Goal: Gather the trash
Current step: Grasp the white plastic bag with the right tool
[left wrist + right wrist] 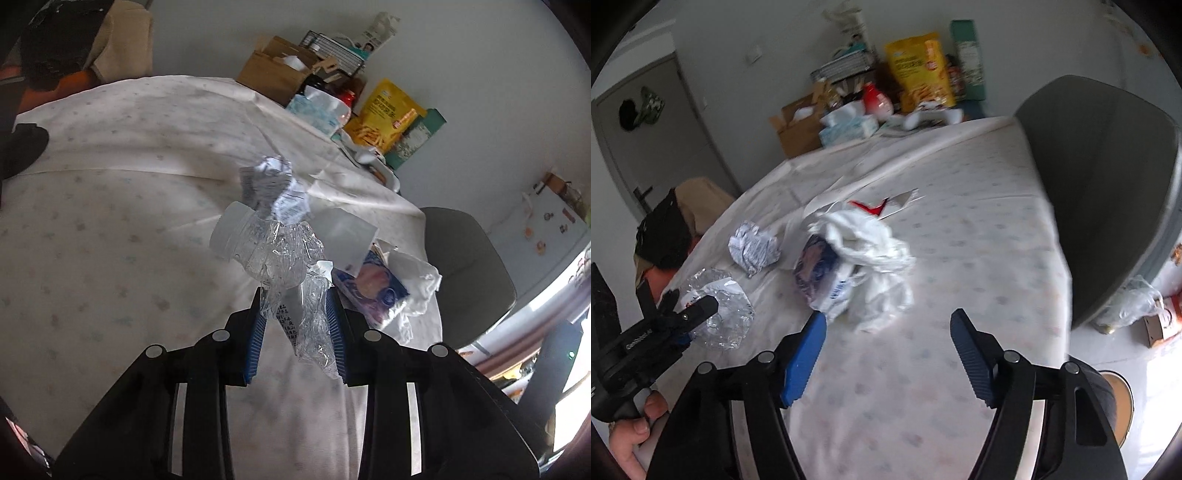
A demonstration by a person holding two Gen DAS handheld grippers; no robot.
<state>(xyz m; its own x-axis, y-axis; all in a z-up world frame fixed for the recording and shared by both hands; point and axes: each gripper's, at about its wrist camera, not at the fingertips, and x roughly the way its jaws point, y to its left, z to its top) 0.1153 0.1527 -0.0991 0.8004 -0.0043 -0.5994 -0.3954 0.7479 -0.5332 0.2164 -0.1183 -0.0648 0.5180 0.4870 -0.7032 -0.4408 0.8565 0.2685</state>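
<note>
crushed plastic bottle (273, 254) is clamped in your left gripper (297, 328) above the table (110, 229); your right gripper (888, 354) gapes near the white bag (871, 254)

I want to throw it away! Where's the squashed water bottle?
The crushed clear plastic bottle is pinched in the left claw, held over the white tablecloth. Just beyond it lies the crumpled printed paper ball.

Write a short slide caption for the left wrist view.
Left gripper clamps a crushed clear plastic bottle above the tablecloth, crumpled paper beyond.
</note>
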